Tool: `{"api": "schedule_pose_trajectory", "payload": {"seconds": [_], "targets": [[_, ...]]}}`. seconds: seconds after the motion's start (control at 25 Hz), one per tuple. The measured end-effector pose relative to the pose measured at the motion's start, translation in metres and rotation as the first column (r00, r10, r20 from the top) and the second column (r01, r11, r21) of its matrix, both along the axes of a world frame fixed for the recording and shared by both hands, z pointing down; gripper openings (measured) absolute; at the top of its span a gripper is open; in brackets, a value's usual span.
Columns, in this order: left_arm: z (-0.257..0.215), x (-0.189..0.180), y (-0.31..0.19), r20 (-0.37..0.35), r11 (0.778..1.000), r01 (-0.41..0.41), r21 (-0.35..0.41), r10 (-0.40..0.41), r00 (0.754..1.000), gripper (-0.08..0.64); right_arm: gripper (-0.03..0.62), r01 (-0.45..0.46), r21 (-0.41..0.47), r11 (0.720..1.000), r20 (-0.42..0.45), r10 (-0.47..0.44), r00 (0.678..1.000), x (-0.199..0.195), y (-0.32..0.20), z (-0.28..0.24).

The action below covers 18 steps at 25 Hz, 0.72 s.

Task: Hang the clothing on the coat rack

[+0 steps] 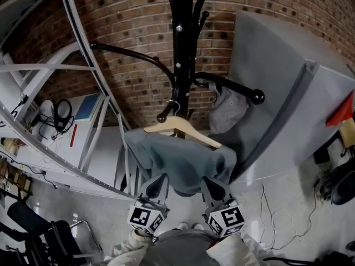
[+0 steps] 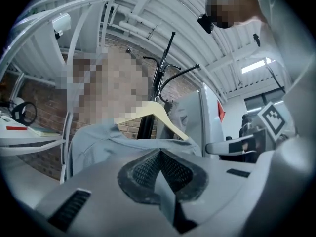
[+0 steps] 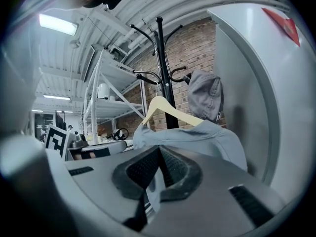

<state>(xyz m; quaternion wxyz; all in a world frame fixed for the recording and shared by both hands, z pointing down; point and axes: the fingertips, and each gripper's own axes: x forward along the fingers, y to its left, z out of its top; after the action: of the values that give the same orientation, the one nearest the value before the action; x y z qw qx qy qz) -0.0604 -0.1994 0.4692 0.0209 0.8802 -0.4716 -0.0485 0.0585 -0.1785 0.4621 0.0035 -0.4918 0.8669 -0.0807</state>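
A grey-blue garment is draped over a wooden hanger. The hanger's hook sits by the knob of a lower arm of the black coat rack; whether it rests on the arm I cannot tell. My left gripper is shut on the garment's lower left edge, and my right gripper on its lower right edge. In the left gripper view, cloth lies between the shut pads of the left gripper, with the garment and hanger ahead. In the right gripper view, cloth is likewise pinched in the right gripper, below the hanger.
A grey cap hangs on the rack's right arm. A tall grey cabinet stands close on the right and white metal shelving on the left. A brick wall is behind. Cables lie on the floor.
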Motion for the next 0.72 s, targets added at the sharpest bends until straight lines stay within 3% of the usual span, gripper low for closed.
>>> {"api": "schedule_pose_trajectory", "payload": {"seconds": [0.48, 0.72], "targets": [[0.027, 0.012, 0.039, 0.026, 0.991, 0.014, -0.133, -0.011, 1.0, 0.008, 0.023, 0.053, -0.028, 0.998, -0.006, -0.054, 0.999, -0.007, 0.024, 0.015], [0.016, -0.002, 0.062, -0.021, 0.997, -0.049, -0.062, 0.048, 0.999, 0.008, 0.023, 0.011, 0.008, 1.0, -0.026, -0.011, 1.0, -0.027, 0.047, 0.001]]}}
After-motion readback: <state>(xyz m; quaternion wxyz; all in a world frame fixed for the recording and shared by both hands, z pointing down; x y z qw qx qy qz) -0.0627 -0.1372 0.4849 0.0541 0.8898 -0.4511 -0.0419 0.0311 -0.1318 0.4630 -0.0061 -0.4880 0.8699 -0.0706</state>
